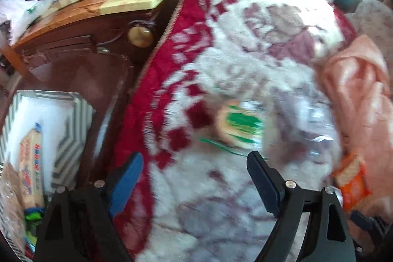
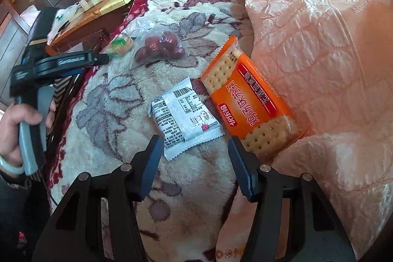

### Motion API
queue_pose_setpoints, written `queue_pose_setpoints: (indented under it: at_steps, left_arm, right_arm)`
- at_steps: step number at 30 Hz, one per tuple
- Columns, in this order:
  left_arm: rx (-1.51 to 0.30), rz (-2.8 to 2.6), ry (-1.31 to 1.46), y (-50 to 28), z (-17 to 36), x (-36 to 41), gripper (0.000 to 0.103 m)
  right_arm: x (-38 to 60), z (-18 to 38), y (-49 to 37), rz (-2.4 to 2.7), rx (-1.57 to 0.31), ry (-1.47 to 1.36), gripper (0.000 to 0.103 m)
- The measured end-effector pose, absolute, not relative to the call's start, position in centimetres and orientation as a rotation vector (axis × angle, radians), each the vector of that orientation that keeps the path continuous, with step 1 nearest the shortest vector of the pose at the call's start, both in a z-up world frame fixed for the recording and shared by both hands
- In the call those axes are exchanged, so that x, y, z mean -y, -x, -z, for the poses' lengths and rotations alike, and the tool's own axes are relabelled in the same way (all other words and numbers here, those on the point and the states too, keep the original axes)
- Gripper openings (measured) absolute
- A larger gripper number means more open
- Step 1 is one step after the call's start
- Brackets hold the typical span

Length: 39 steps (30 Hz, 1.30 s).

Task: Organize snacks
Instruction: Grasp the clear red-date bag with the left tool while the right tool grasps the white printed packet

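Snacks lie on a fleecy floral blanket (image 2: 110, 100). A small round cake in a green-printed wrapper (image 1: 239, 124) lies just ahead of my open, empty left gripper (image 1: 196, 163); it also shows in the right wrist view (image 2: 120, 46). A clear bag of red dates (image 2: 159, 46), a white snack packet (image 2: 184, 114) and an orange cracker pack (image 2: 250, 100) lie ahead of my open, empty right gripper (image 2: 194, 146). The left gripper (image 2: 98, 58) shows there, close to the cake. A striped box (image 1: 71, 114) at left holds a biscuit pack (image 1: 30, 163).
A dark wooden table (image 1: 98, 23) with a glass top stands beyond the blanket's red edge. A peach quilt (image 2: 319, 53) is bunched on the right, touching the cracker pack. The left wrist view is motion-blurred.
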<state>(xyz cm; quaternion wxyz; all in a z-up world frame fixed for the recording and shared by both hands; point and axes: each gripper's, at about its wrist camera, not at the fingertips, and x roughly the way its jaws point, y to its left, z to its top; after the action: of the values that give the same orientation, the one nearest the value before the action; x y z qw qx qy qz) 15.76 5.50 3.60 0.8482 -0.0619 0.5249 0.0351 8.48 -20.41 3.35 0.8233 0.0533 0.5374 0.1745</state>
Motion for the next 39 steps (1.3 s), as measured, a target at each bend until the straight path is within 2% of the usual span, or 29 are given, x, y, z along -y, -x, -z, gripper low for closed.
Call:
queue_pose_setpoints:
  at_steps: [5,13,22,24,29,31,39]
  left_arm:
    - [-1.13,0.031,0.193,-16.5,-4.0,-2.0,0.088]
    - [-1.141,0.026,0.172,-19.4,-3.6,2.5,0.092]
    - [-1.19,0.083,0.084,-21.2,-1.9,6.1,0.091]
    - [-1.187,0.11,0.084,-21.0,-1.5,6.3,0.068]
    - [-1.136,0.171,0.113,-20.1,-2.4,5.7,0.04]
    - [-1.115,0.178,0.117,-19.5,-3.1,5.3,0.033]
    - [-1.107,0.226,0.142,-17.7,-3.8,3.7,0.028]
  right_arm:
    - [20.2,-3.3,-8.5,-0.374,-1.145,-0.109,0.056]
    - [20.4,-3.3,-8.6,-0.372,-1.139,-0.13,0.056]
    - [20.7,-2.9,-8.9,-0.362,-1.15,-0.137,0.056]
    - [20.7,-2.8,-9.1,-0.371,-1.157,-0.148,0.056]
    - [20.8,-2.7,-9.5,-0.385,-1.134,-0.181,0.056]
    - [20.6,-2.7,-9.7,-0.39,-1.123,-0.166,0.056]
    - [19.1,-1.9,-11.2,-0.45,-1.109,-0.112,0.058]
